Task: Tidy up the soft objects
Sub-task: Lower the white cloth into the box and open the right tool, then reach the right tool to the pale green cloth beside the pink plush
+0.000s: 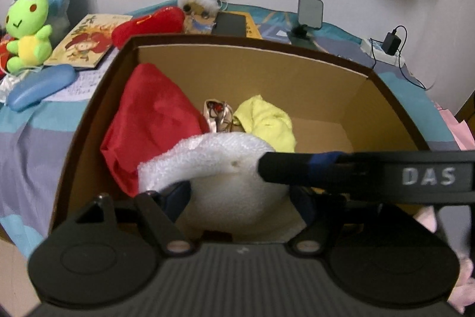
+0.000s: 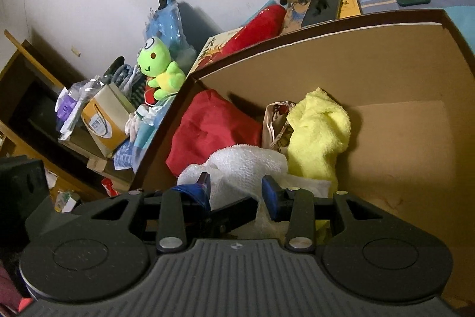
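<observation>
White knitted towel [image 2: 246, 165] lies in the brown cardboard box [image 1: 297, 73], against the red cloth [image 1: 154, 121], between both sets of jaws: right gripper [image 2: 237, 192] pinches it, left gripper [image 1: 237, 198] straddles it wide (contact unclear).

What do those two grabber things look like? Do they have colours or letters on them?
Both are black plastic. The left gripper has a ribbed grey-black body, two round discs at the sides, silver rivets and dark blue finger pads. The right gripper looks the same, with brighter blue pads. Seen from the left camera, its finger carries blue tape and the pale letters DAS. No cables, hands or sleeves show.
</observation>
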Demonstrator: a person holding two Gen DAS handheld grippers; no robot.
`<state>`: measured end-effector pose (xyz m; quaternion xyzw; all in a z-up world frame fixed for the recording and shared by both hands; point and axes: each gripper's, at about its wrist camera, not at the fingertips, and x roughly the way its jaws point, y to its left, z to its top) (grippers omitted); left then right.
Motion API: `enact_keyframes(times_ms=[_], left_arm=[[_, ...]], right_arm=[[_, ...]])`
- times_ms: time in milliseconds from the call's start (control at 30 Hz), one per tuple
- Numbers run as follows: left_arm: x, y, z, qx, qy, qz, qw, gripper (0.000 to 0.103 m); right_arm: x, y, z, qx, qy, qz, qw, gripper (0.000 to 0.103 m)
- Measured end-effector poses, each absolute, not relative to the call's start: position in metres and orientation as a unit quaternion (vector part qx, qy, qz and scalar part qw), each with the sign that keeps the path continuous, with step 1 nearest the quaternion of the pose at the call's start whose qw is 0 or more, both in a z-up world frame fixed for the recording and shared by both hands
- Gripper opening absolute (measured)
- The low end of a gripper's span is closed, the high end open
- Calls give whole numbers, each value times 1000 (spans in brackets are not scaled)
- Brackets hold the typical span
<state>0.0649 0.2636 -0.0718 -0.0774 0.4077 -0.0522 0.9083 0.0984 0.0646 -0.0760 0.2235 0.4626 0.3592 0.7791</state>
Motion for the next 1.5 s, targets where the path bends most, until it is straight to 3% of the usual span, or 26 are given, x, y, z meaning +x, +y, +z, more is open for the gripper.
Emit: enact_keyframes(times_ms=[800, 1500], left_arm=[[-2, 198, -5, -32, 369, 11, 929, 75], [-11, 46, -67, -4, 454, -130, 882, 75]], right_arm=[[53, -17, -36, 250, 404, 402, 783, 23], [17, -142, -91, 256, 459, 321, 788, 23]])
